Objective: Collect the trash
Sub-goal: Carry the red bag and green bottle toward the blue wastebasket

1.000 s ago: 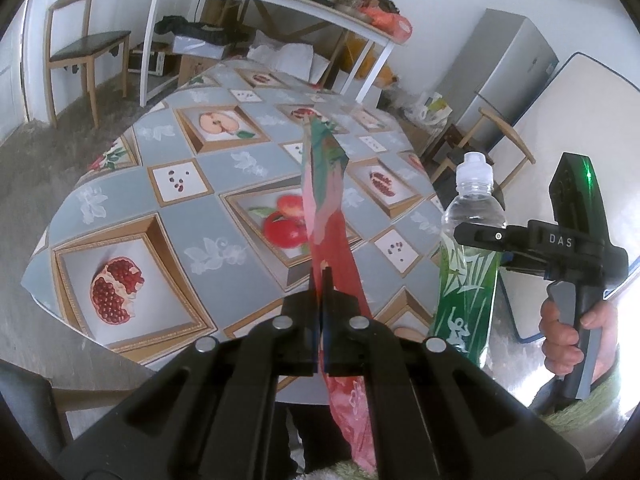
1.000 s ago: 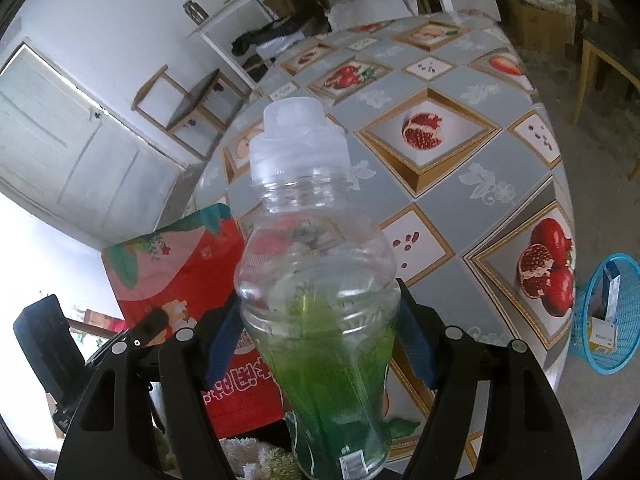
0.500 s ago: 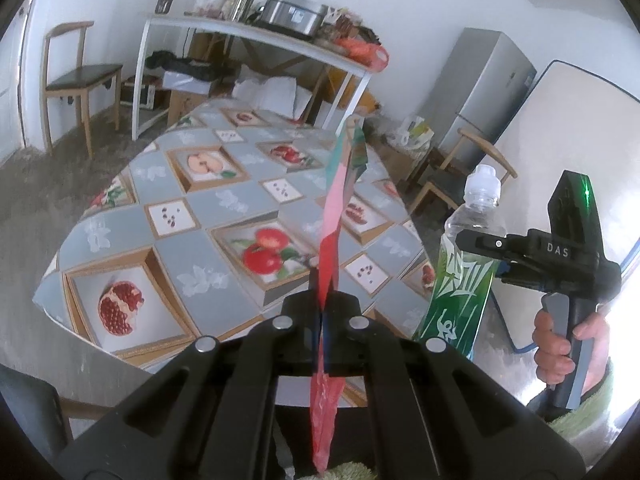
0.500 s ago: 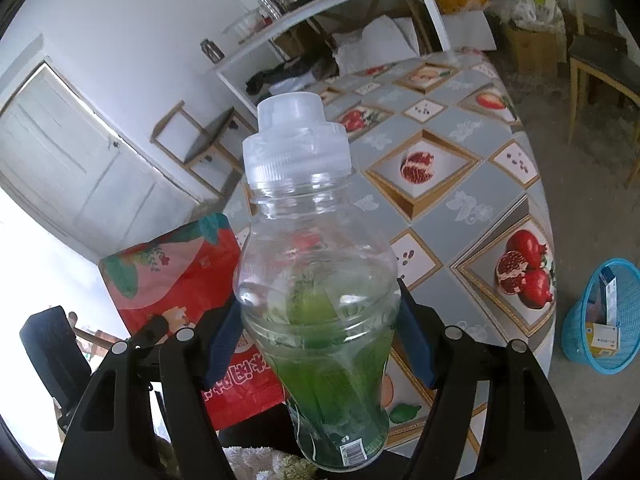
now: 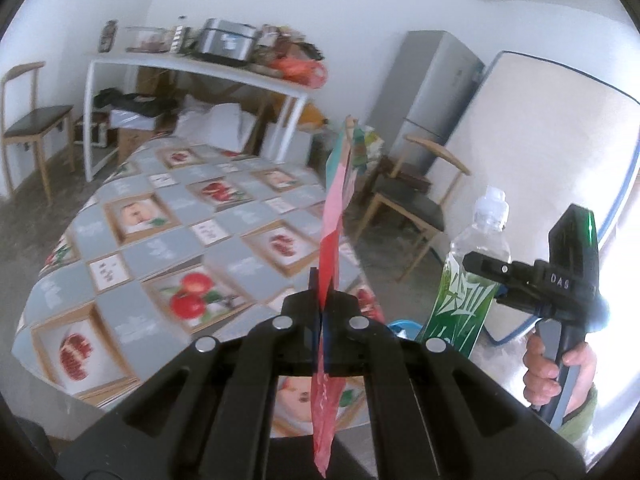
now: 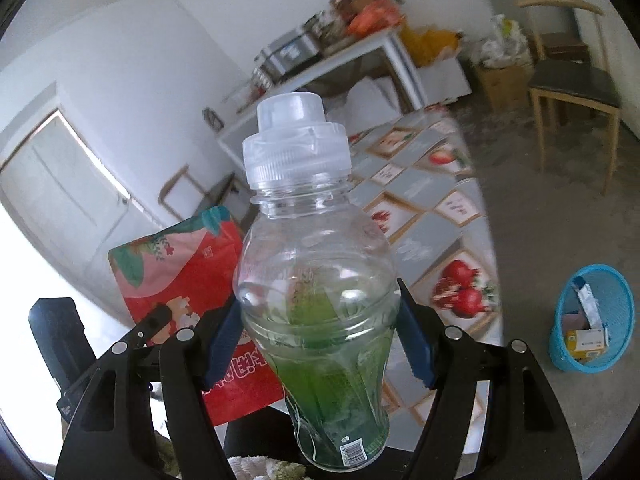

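Note:
My left gripper [image 5: 322, 322] is shut on a flat red snack bag [image 5: 335, 216], held upright and edge-on above the near end of the table. The bag's face shows in the right wrist view [image 6: 176, 276]. My right gripper [image 6: 320, 344] is shut on a clear plastic bottle [image 6: 316, 280] with a green label and a clear cap, held upright. That bottle also shows in the left wrist view [image 5: 468, 280], to the right of the bag and off the table's edge. A blue trash basket [image 6: 592, 328] with paper in it stands on the floor at the right.
The table [image 5: 160, 248] has a grey fruit-print cloth. Wooden chairs stand at the right [image 5: 416, 204] and far left [image 5: 32, 120]. A white shelf table [image 5: 200, 68] with clutter, a grey fridge [image 5: 432, 92] and a leaning mattress [image 5: 552, 152] stand behind.
Both grippers have risen and tilted up, away from the table, with the bag and the bottle still held. The view now takes in more of the room and the basket on the floor.

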Action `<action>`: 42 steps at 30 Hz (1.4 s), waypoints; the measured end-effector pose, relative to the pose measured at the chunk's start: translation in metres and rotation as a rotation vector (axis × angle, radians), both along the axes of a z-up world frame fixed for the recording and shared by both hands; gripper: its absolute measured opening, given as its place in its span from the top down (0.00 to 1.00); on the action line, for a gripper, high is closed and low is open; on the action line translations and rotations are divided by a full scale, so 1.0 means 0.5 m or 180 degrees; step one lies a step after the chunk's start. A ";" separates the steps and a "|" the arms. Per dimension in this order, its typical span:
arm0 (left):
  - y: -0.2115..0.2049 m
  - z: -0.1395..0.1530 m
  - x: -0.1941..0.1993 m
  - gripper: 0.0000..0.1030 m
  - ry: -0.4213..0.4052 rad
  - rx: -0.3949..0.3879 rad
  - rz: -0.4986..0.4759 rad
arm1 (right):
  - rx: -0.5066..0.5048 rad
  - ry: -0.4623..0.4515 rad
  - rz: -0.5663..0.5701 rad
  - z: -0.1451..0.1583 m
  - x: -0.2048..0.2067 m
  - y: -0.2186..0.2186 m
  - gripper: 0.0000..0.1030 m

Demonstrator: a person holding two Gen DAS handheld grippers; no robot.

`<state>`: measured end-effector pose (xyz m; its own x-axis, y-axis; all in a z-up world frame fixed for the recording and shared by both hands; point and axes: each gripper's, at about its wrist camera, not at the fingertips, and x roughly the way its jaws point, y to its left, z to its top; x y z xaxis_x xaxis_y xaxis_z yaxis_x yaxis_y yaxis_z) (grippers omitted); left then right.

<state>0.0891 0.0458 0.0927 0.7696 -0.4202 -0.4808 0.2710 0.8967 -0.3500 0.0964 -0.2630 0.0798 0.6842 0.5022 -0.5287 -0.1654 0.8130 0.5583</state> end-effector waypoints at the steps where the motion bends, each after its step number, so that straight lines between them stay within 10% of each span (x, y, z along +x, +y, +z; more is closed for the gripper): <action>1: -0.014 0.003 0.002 1.00 -0.0012 0.0007 -0.0042 | 0.0027 -0.0022 -0.0063 -0.001 -0.012 -0.022 0.33; 17: -0.313 -0.008 0.038 1.00 0.0123 0.0048 -0.0877 | 0.0403 -0.0059 -0.1040 -0.093 -0.190 -0.318 0.33; 26: -0.435 -0.029 0.086 1.00 0.0327 0.0086 -0.1255 | 0.0027 -0.0021 -0.1968 -0.110 -0.297 -0.437 0.33; 42: -0.767 -0.222 0.285 1.00 0.1059 0.0573 -0.1666 | 0.0423 0.0474 -0.2587 -0.295 -0.304 -0.551 0.33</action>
<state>0.2319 -0.3375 -0.0181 0.2824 -0.5900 -0.7564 0.5913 0.7279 -0.3470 -0.0559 -0.5386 -0.0676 0.7879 -0.0529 -0.6135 0.5271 0.5730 0.6276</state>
